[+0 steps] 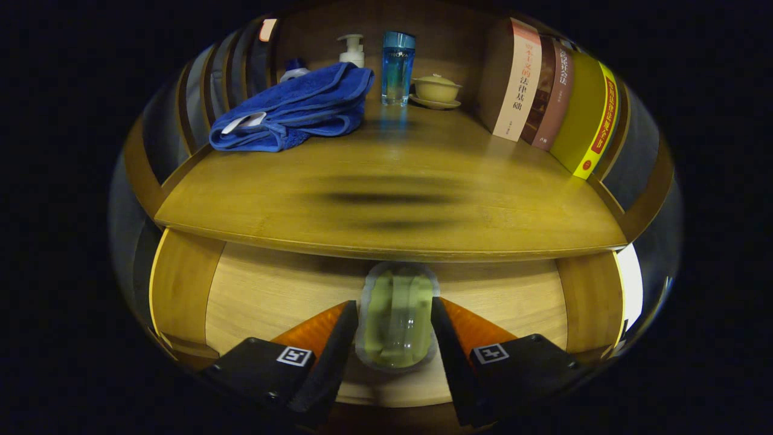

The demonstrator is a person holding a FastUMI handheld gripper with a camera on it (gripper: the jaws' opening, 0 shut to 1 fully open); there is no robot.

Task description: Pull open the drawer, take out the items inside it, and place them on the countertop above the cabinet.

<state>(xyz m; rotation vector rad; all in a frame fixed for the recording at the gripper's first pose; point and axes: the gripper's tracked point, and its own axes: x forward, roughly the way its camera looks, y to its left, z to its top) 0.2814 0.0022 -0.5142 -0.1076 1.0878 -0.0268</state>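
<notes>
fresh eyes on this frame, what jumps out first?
The clear glass jar held between the gripper fingers, both pressing its sides, in front of the wooden cabinet just below the countertop. Beyond it on the countertop, a crumpled blue towel lies left, a tall blue bottle stands at the back, and a row of books leans right.

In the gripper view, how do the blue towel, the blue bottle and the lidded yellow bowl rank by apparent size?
1. Blue towel, clearly largest.
2. Blue bottle.
3. Lidded yellow bowl; it looks about as big as the bottle, so this order is unsure.
The jaws hold a clear glass jar between them.
</notes>
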